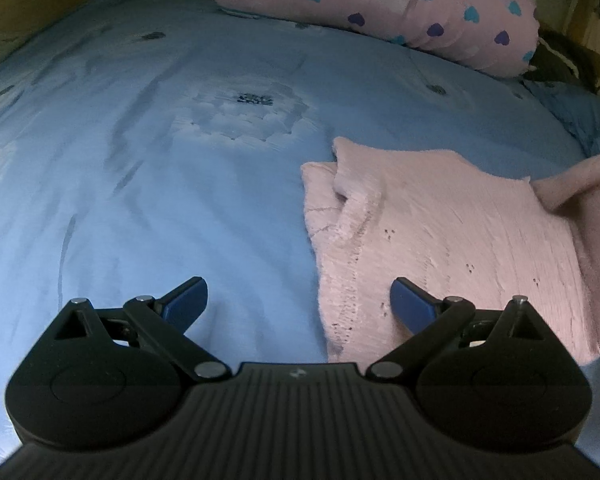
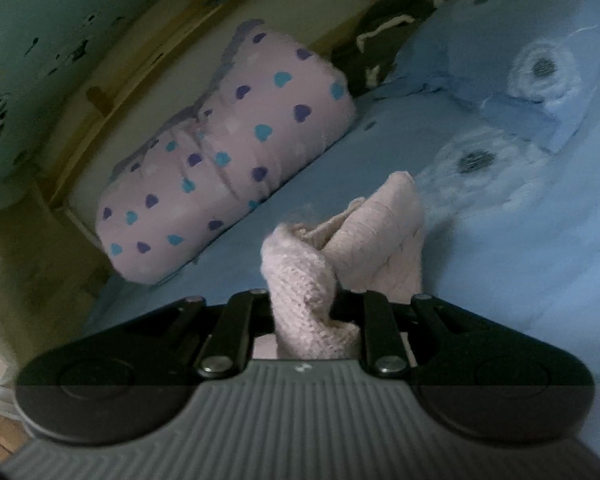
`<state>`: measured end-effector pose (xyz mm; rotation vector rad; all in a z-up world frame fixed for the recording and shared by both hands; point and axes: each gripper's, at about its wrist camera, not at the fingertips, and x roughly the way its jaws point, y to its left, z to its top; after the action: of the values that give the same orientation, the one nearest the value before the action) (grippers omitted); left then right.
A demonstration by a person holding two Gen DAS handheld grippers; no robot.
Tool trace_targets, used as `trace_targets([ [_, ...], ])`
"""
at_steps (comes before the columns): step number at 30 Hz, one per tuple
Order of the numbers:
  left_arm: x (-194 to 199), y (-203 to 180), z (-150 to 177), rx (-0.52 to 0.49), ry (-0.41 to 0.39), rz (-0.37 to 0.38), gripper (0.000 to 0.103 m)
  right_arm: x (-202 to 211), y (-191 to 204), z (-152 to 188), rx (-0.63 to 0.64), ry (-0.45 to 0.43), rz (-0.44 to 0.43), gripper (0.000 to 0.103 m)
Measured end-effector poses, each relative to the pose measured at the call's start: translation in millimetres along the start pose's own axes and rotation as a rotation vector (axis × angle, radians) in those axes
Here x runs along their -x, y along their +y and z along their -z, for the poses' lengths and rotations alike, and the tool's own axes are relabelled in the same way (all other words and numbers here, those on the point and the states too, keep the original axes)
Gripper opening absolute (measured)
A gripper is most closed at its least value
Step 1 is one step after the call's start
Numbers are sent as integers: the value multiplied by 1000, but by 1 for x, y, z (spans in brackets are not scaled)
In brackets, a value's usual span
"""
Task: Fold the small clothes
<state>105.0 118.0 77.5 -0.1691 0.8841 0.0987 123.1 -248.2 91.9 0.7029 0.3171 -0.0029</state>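
Note:
A small pink knitted sweater (image 1: 440,236) lies partly folded on the blue bedspread (image 1: 160,168), right of centre in the left wrist view. My left gripper (image 1: 299,300) is open and empty, low over the sweater's near left edge; its right finger (image 1: 412,304) is over the knit, its left finger over bare sheet. My right gripper (image 2: 306,312) is shut on a bunched part of the pink sweater (image 2: 300,280) and holds it lifted above the bed. The lifted fabric hides its fingertips. A raised sleeve-like part shows at the right edge of the left wrist view (image 1: 580,180).
A rolled pink blanket with purple and teal hearts (image 1: 380,8) (image 2: 220,160) lies along the far side of the bed. A blue pillow (image 2: 540,72) sits at the head. A dark garment (image 2: 380,40) lies between them. A wooden bed frame (image 2: 100,96) borders the mattress.

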Motion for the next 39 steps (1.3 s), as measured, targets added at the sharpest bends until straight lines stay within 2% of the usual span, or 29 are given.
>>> trace_targets([
  [6, 3, 17, -2, 47, -8, -9, 100, -15, 26, 8, -29, 35, -20, 20],
  [11, 8, 33, -6, 97, -22, -15, 100, -28, 66, 11, -30, 43, -49, 19],
  [14, 11, 44, -7, 124, -32, -26, 100, -28, 100, 21, 48, 26, -118, 19],
  [17, 13, 55, -8, 144, -40, -35, 100, -27, 127, 46, 156, 37, -187, 19],
  [20, 15, 64, -7, 160, -44, -42, 100, -36, 138, 83, 262, 137, -200, 19],
  [24, 19, 73, -7, 186, -57, -23, 100, -48, 132, 126, 334, 296, -185, 20],
  [26, 21, 74, -7, 199, -67, 16, 100, -47, 127, 140, 363, 324, -185, 20],
  [29, 24, 68, -10, 214, -81, 91, 100, -37, 118, 141, 360, 298, -208, 20],
  [36, 18, 42, -25, 280, -62, 303, 99, -32, 77, 104, -6, 273, -263, 20],
  [39, 7, 24, -33, 295, -29, 391, 99, -32, 65, 95, -72, 264, -271, 20],
])
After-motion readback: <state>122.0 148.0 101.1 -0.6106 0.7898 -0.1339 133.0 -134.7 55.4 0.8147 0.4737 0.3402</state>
